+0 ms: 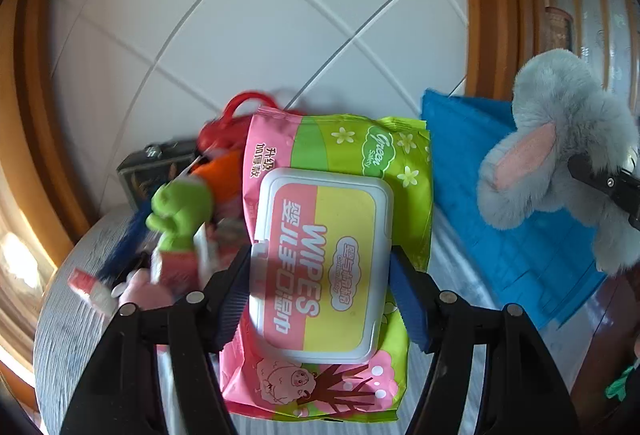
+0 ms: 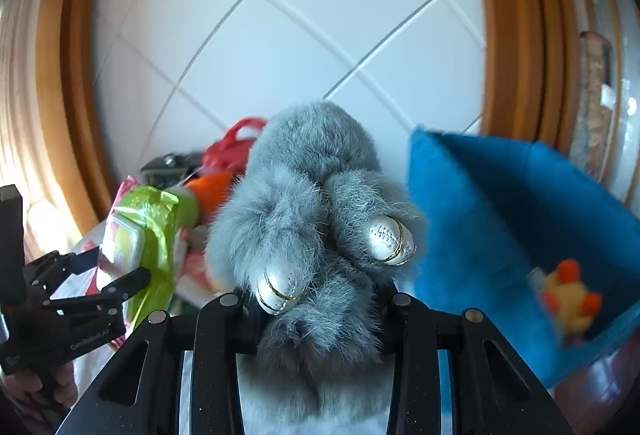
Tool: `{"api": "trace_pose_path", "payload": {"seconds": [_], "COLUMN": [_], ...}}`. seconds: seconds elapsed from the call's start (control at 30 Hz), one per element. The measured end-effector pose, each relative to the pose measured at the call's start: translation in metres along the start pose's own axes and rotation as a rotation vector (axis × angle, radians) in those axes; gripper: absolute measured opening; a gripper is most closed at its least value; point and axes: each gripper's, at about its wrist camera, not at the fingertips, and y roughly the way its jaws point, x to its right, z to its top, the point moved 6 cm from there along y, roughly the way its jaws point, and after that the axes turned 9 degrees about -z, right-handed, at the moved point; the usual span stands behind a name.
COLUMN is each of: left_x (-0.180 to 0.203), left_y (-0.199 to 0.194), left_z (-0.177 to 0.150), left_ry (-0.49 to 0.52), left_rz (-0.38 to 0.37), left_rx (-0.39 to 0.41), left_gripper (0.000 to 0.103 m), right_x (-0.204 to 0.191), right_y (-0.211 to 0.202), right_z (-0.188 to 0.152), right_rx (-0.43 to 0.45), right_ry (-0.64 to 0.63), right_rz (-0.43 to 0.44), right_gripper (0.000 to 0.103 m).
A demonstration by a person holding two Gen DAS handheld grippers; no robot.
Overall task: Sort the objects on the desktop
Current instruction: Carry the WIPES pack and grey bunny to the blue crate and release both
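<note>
Wipes pack [image 1: 332, 235], centre of the left wrist view: we hold it lifted in the left gripper [image 1: 320, 295], whose blue pads press the white lid from both sides. In the right wrist view the same pack shows at left, edge-on, clear of the table [image 1: 60, 335]. The grey plush toy [image 2: 312, 219], centre of that view, is clamped in the right gripper [image 2: 316, 319]; two pearl-like beads sit on its fur.

Step in hand, as we judge it: carrying both items toward their sorting places. To do it well we keep both grips closed through the swing, since the pack is gripped only across its lid and could pivot or slide, and we keep the two loads apart. We lower each load well inside its place before letting go.

Containers: a blue fabric bin [image 2: 520, 203] at right; within it a small yellow and orange toy [image 2: 568, 303] lies at lower right. At left of the left wrist view a blurred heap [image 1: 180, 227] of a green plush, red and orange items lies on the table, with a dark box [image 1: 156, 163] behind.
</note>
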Motion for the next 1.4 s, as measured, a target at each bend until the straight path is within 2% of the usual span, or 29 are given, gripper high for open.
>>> {"api": "trace_pose_path", "payload": {"seconds": [0.17,0.33,0.43,0.6,0.77,0.9,1.1,1.33,1.4], "left_x": [0.094,0.198,0.256,0.335,0.375,0.391,0.393,0.394,0.393], "left_y": [0.006,0.018,0.037,0.089,0.135,0.163,0.2,0.215,0.215], "left_z": [0.057,0.106,0.124,0.148,0.164,0.178,0.18,0.172,0.171], "left_ry": [0.017,0.053,0.056,0.092,0.086,0.094,0.072,0.067,0.073], "left_rz": [-0.035,-0.071,-0.104,-0.109,-0.104,-0.066,-0.051,-0.03,-0.02], "left_rx": [0.088,0.157,0.146,0.044,-0.049,-0.063,-0.136,-0.187,-0.189], "left_gripper": [0.065,0.065,0.065,0.065,0.065,0.065,0.068,0.079,0.079], "right_x": [0.094,0.197,0.253,0.31,0.35,0.362,0.369,0.382,0.381], "right_y": [-0.013,-0.02,-0.015,0.009,0.03,0.058,0.092,0.124,0.128], "right_z": [0.033,0.047,0.05,0.062,0.072,0.081,0.091,0.084,0.081], "right_rx": [0.074,0.111,0.103,0.066,0.023,-0.028,-0.07,-0.127,-0.142], "right_ry": [0.025,0.05,0.05,0.032,0.05,0.056,0.044,0.013,0.011], "right_rz": [-0.057,-0.137,-0.177,-0.199,-0.184,-0.151,-0.163,-0.178,-0.178], "right_gripper": [0.035,0.035,0.035,0.036,0.036,0.036,0.036,0.036,0.037]}}
